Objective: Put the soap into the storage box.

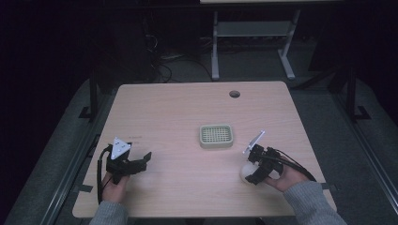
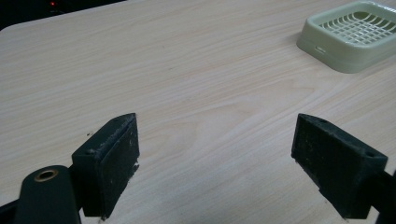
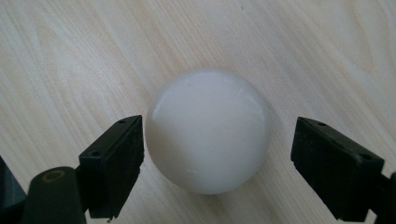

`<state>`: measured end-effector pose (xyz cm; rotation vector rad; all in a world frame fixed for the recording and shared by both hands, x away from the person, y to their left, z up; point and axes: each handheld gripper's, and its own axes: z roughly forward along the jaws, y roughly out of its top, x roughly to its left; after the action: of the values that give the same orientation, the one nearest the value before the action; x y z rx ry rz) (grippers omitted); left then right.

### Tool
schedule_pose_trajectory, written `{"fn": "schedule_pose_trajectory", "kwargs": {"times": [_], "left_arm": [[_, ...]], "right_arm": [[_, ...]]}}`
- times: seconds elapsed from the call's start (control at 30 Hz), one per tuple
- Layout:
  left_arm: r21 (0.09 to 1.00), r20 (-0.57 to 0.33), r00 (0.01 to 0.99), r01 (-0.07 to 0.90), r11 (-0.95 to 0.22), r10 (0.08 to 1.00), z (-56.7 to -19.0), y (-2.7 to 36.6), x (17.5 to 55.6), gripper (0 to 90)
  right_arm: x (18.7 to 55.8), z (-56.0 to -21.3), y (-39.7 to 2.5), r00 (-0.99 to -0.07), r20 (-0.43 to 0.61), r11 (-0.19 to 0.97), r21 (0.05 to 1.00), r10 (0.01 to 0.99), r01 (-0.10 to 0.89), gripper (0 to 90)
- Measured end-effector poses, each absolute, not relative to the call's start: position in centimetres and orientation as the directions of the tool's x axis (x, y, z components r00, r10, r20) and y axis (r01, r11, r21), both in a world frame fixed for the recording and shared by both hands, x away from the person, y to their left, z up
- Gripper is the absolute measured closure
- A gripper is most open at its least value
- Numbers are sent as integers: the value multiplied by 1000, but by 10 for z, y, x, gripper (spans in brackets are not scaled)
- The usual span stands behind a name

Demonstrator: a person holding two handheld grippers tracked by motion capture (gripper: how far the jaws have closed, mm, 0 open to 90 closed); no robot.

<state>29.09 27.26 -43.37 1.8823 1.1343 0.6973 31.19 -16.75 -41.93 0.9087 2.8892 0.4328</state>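
Glossy white ball [image 3: 208, 130], wood-grain table [image 3: 70, 56]

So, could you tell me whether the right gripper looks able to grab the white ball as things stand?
Probably yes. The right gripper is open with the white ball sitting on the table between its jaws; a gap shows on one side, and nothing stands in the way.

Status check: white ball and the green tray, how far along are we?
Nothing looks done: the green tray is empty. In hand: the right gripper straddles the white ball on the table, jaws open, one jaw touching or nearly so, a gap at the other. The left gripper is open over bare wood. Left, presumably: grasp, carry to tray.
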Motion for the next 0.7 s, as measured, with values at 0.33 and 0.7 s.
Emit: {"fn": "schedule_pose_trajectory", "kwargs": {"times": [0.33, 0.7], "left_arm": [[853, 48, 442, 448, -267, 896, -434, 272, 291, 148], [854, 47, 442, 447, -265, 896, -434, 272, 291, 148]], "right_arm": [[313, -424, -162, -824, 9, 795, 258, 566, 549, 162], [315, -433, -150, -842, 7, 821, 215, 540, 529, 163]]}}
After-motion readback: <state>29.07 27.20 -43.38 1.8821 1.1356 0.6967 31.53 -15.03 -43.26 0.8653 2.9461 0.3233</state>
